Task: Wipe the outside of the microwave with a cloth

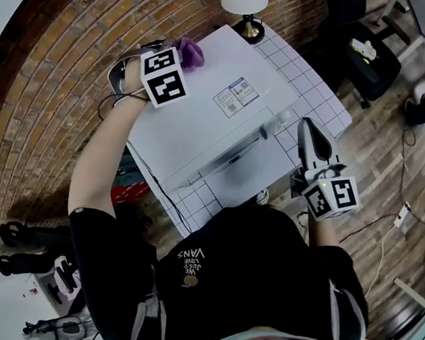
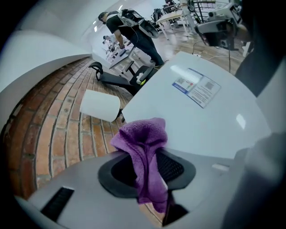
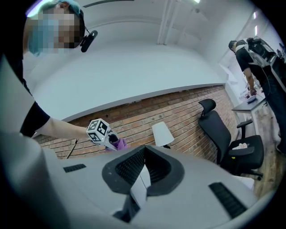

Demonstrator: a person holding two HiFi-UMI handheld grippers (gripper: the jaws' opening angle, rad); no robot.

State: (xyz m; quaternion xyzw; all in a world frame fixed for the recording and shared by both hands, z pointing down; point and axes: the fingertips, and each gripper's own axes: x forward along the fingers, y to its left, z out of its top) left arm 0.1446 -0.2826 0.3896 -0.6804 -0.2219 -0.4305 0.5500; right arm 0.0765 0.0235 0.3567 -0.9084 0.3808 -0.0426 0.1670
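Microwave (image 1: 195, 115) top, upper centre: left gripper (image 1: 177, 52) clamps purple cloth (image 1: 191, 53); right gripper (image 1: 308, 130) closed, empty. Loosely bunched cloth could slip free while wiping.

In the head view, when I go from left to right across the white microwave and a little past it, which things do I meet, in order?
purple cloth → printed label on the microwave top → right tongs

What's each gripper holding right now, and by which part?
The left gripper pinches the purple cloth at a bunched fold near its middle; a tail hangs loose. The right gripper is shut on nothing.
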